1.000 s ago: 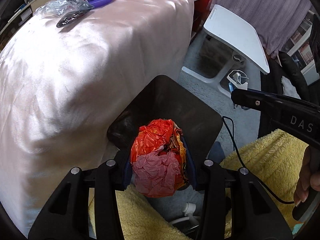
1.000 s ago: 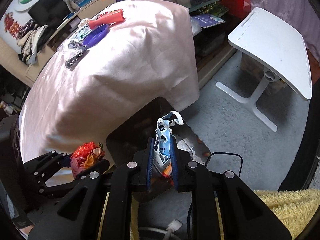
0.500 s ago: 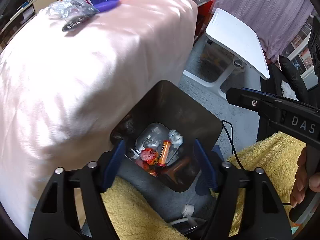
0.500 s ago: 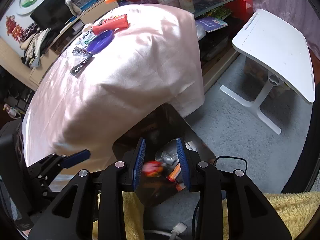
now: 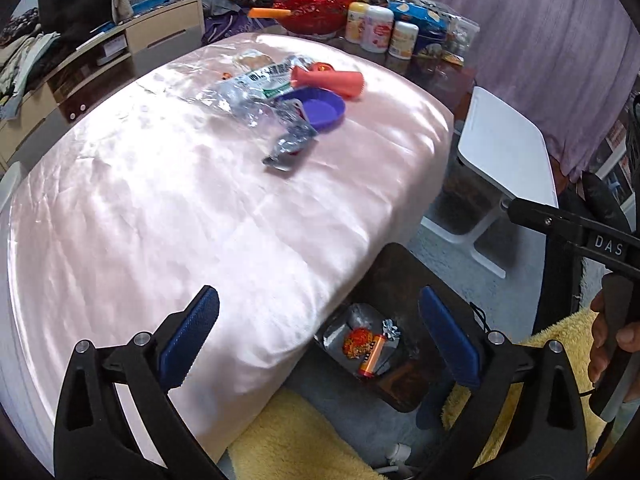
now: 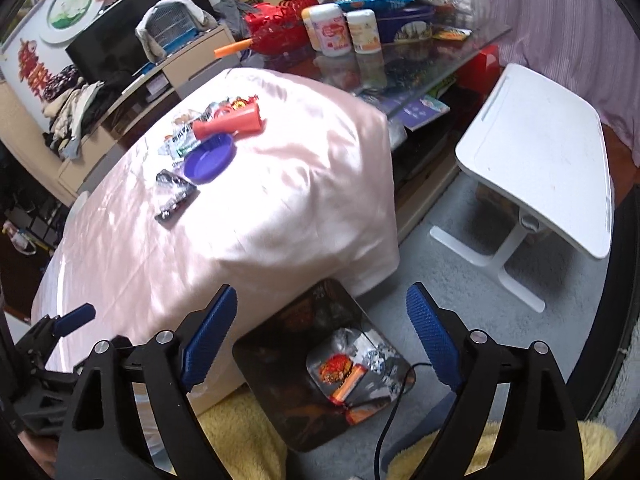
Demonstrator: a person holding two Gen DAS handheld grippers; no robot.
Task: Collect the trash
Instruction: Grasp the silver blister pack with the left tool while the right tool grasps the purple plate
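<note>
A dark trash bin (image 5: 404,280) (image 6: 280,364) stands on the floor by the pink-covered table (image 5: 160,208) (image 6: 280,200). Crumpled wrappers lie inside it (image 5: 370,344) (image 6: 344,372). My left gripper (image 5: 320,336) is open and empty, over the table's near edge and the bin. My right gripper (image 6: 320,336) is open and empty above the bin. On the far side of the table lie clear and silver wrappers (image 5: 256,96) (image 6: 174,196), a purple dish (image 5: 320,110) (image 6: 210,158) and a red cup (image 5: 328,80) (image 6: 232,122).
A white side table (image 5: 504,144) (image 6: 540,148) stands on the grey carpet to the right. A glass table (image 6: 400,52) with jars and snack bags is behind. A yellow fluffy cloth (image 5: 296,440) (image 6: 236,432) lies at the near edge. The right gripper's body (image 5: 580,232) shows at right.
Both grippers opened and dropped their trash, the orange-pink wad and the blue-white wrapper, into the bin. Both then lifted and tilted up toward the table top.
</note>
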